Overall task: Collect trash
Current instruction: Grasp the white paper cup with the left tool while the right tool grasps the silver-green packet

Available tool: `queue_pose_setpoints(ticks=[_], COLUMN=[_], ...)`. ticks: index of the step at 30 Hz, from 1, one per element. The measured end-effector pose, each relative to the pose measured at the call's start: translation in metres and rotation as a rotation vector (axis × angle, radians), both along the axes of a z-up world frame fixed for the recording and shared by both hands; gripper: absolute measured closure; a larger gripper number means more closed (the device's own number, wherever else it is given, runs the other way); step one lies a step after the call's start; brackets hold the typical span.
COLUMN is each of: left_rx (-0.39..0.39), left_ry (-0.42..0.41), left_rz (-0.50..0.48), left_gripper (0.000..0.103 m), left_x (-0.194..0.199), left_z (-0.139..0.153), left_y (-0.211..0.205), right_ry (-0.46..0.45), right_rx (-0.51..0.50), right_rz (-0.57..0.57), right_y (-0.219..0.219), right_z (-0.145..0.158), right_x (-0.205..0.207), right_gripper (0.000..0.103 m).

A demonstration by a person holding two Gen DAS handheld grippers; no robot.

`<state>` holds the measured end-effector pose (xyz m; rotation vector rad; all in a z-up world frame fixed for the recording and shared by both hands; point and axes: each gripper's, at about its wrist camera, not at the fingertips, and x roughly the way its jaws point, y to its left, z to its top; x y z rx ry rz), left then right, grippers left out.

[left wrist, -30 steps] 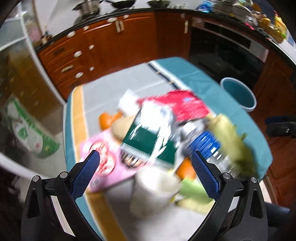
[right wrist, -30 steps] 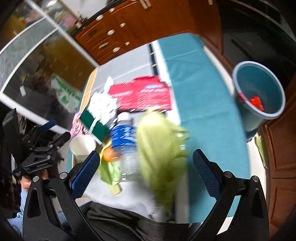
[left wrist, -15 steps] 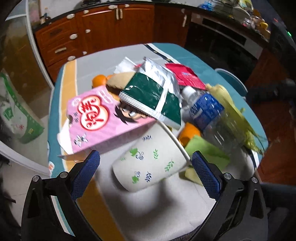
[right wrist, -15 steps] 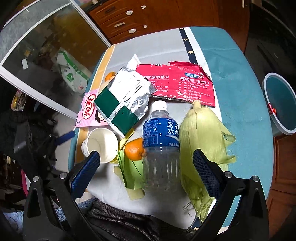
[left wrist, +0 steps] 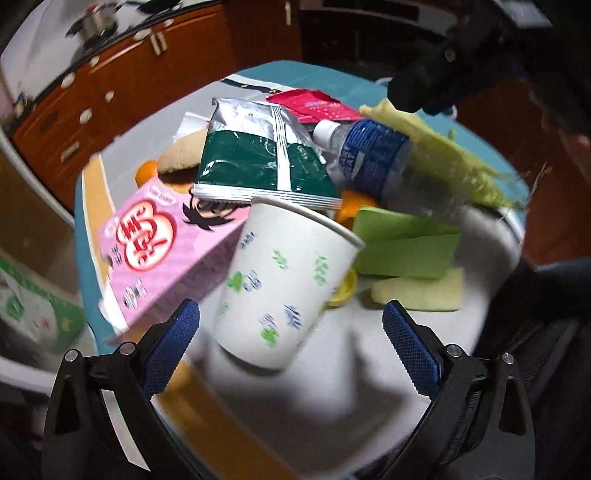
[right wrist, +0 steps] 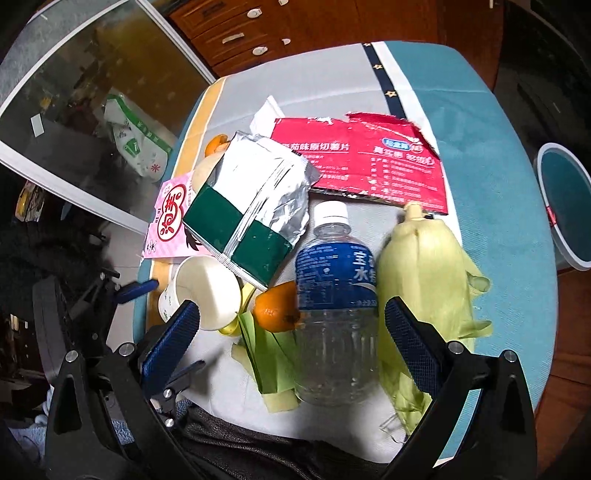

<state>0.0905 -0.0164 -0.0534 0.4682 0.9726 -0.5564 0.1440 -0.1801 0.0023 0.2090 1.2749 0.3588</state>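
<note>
A pile of trash lies on the table. In the left wrist view a white paper cup [left wrist: 284, 284] with leaf prints stands tilted just ahead of my open left gripper [left wrist: 291, 332], between its jaws but untouched. Behind it are a pink carton [left wrist: 162, 251], a green and silver foil bag [left wrist: 258, 162], a plastic water bottle [left wrist: 373, 155] and a corn husk [left wrist: 454, 162]. In the right wrist view my open right gripper [right wrist: 291, 336] hovers over the bottle [right wrist: 332, 295], with the corn husk [right wrist: 424, 280], an orange [right wrist: 277, 306], the cup [right wrist: 203, 291] and a red wrapper [right wrist: 365, 162] around it.
A teal trash bin [right wrist: 565, 206] stands on the floor off the table's right side. Brown cabinets [right wrist: 314, 26] stand beyond the table. A green and white bag [right wrist: 136, 144] lies on the floor at the left. Green peel strips [right wrist: 269, 354] lie near the front edge.
My left gripper has moved closer to the paper cup, which now fills the space ahead of its jaws. My right gripper has come lower over the bottle and corn husk.
</note>
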Motion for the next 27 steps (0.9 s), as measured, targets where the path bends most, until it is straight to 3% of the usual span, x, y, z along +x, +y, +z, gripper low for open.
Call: queue_pose_setpoints(ticks=[2, 4, 7, 8, 15, 20, 27], left_rx=[0.026, 0.004, -0.086, -0.112, -0.245, -0.29, -0.34], left_ry=[-0.001, 0.015, 0.056, 0.071, 0.082, 0.062, 0.037], left_rz=[-0.002, 0.004, 0.009, 0.014, 0.103, 0.191, 0.325], left_gripper=[0.003, 0.005, 0.034, 0.037, 0.039, 0.039, 0.038], left_x=[0.008, 0.016, 0.018, 0.019, 0.013, 0.014, 0.037], left_z=[-0.006, -0.011, -0.008, -0.007, 0.022, 0.041, 0.049], left_y=[-0.002, -0.003, -0.001, 0.0, 0.024, 0.053, 0.098], right_ry=[0.002, 0.001, 0.002, 0.002, -0.029, -0.005, -0.005], right_rx=[0.004, -0.001, -0.011, -0.012, 0.012, -0.005, -0.142], right_rz=[0.002, 0.004, -0.007, -0.01, 0.031, 0.073, 0.154], right_y=[0.003, 0.005, 0.002, 0.002, 0.023, 0.053, 0.092], right_z=[-0.002, -0.002, -0.002, -0.002, 0.003, -0.007, -0.031], right_x=[0.001, 0.002, 0.008, 0.01, 0.042, 0.067, 0.093], right_gripper=[0.007, 0.007, 0.007, 0.007, 0.007, 0.007, 0.007])
